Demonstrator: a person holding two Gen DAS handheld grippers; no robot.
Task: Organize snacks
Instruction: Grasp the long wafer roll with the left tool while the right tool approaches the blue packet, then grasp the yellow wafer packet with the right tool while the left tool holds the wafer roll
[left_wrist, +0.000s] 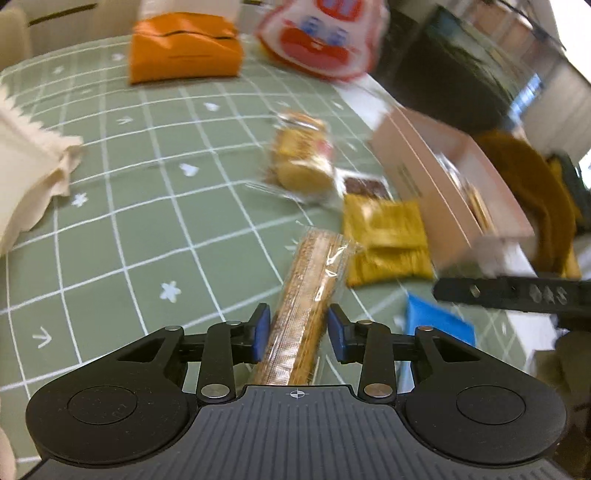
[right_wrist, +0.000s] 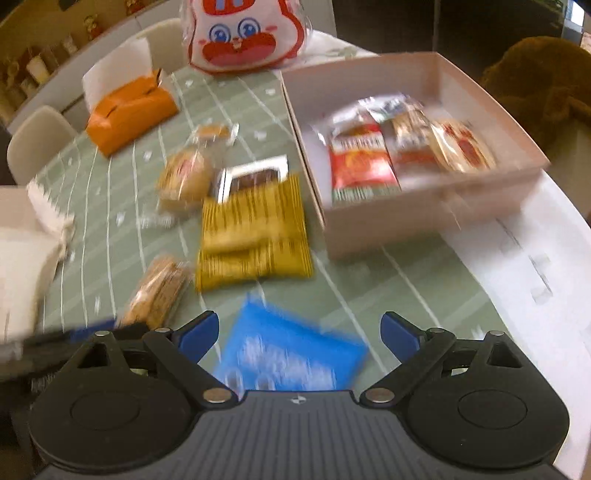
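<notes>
While left gripper (left_wrist: 298, 334) brackets a clear-wrapped, seed-crusted cracker pack (left_wrist: 308, 295) (contact unclear), right gripper (right_wrist: 298, 334) gapes wide.

Both wrist views look forward and down, close over the green surface (left_wrist: 129, 221), sharing the yellow packets (left_wrist: 388, 240) and pink box (right_wrist: 424, 221).

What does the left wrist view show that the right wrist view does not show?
Only the left wrist view shows the left gripper, its jaws around the long cracker pack. Only the right wrist view shows the pink box's inside, with red snack packets. Both show the yellow packets, blue packet and orange pouch.
</notes>
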